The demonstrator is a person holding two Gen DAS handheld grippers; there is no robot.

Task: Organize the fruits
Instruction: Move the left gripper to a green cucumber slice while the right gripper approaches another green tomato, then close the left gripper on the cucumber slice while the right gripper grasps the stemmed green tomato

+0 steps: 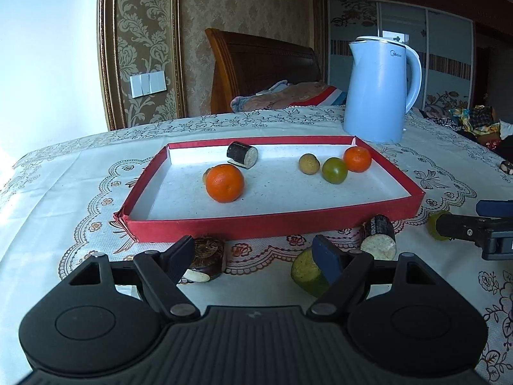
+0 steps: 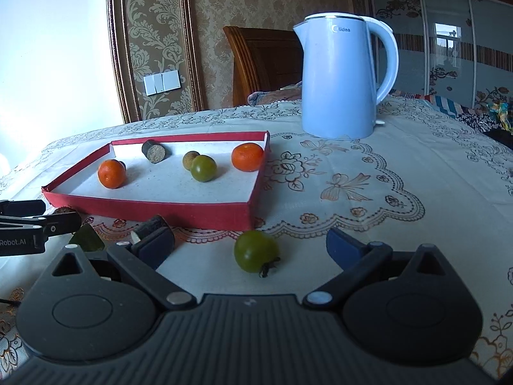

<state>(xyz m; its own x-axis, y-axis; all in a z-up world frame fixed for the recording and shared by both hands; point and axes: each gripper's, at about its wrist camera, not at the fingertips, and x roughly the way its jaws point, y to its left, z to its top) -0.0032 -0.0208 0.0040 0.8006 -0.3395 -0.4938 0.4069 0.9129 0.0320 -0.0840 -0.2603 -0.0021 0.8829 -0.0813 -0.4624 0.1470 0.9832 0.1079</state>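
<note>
Fruit I wanted, a green tomato (image 2: 256,255), lay on the tablecloth (image 2: 368,211) between my right gripper (image 2: 251,243)'s wide-open, empty fingers; smooth, round, probably bruisable, I judged it best pinched gently across its middle.

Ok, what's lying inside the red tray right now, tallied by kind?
Oranges: 2
Green tomato: 1
Tan fruit: 1
Cane piece: 1
Hidden piece, mostly behind the left orange, kind unclear: 1
Total: 6
</note>
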